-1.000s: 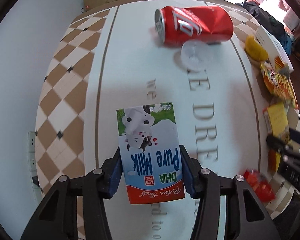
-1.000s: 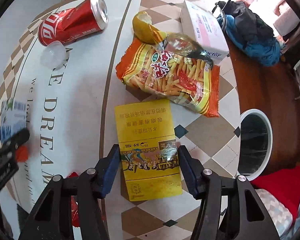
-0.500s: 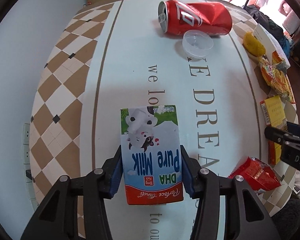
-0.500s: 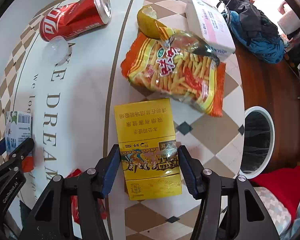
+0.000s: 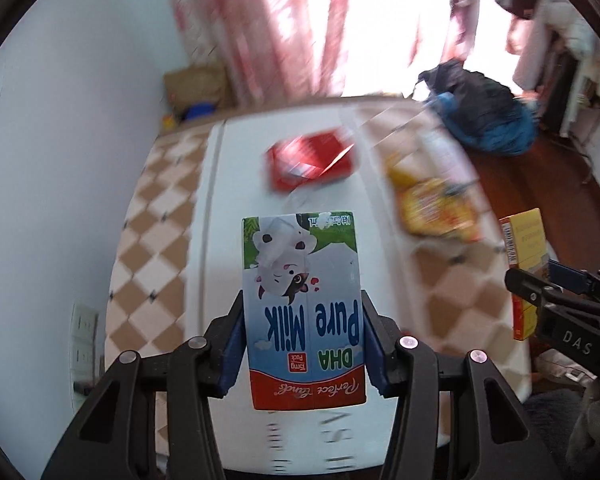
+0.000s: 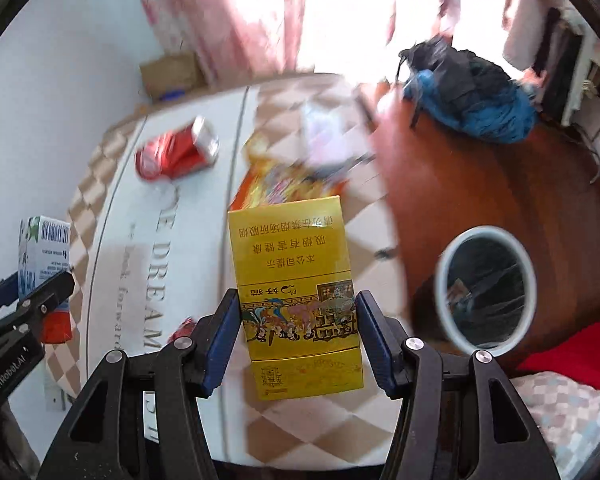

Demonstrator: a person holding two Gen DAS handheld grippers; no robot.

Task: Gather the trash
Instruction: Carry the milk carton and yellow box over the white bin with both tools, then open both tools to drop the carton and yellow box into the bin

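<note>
My left gripper (image 5: 303,332) is shut on a blue and white milk carton (image 5: 302,304), held up above the table (image 5: 240,184). My right gripper (image 6: 298,332) is shut on a yellow cigarette box (image 6: 294,276), also lifted off the table (image 6: 148,216). The right gripper with its yellow box (image 5: 526,272) shows at the right edge of the left wrist view. At the left edge of the right wrist view I see the left gripper with its milk carton (image 6: 44,256). A white-rimmed trash bin (image 6: 486,292) stands on the floor, right of the yellow box.
A red can (image 6: 178,152) lies on the table beside an orange snack bag (image 6: 284,188). A red wrapper (image 6: 182,328) shows by the right gripper's left finger. A pile of black and blue clothes (image 6: 472,96) sits on the wooden floor. Pink curtains hang behind.
Both grippers have risen and tilted up from the table with their items; the views now take in the curtains and floor, and the trash bin has come closer in the right wrist view.
</note>
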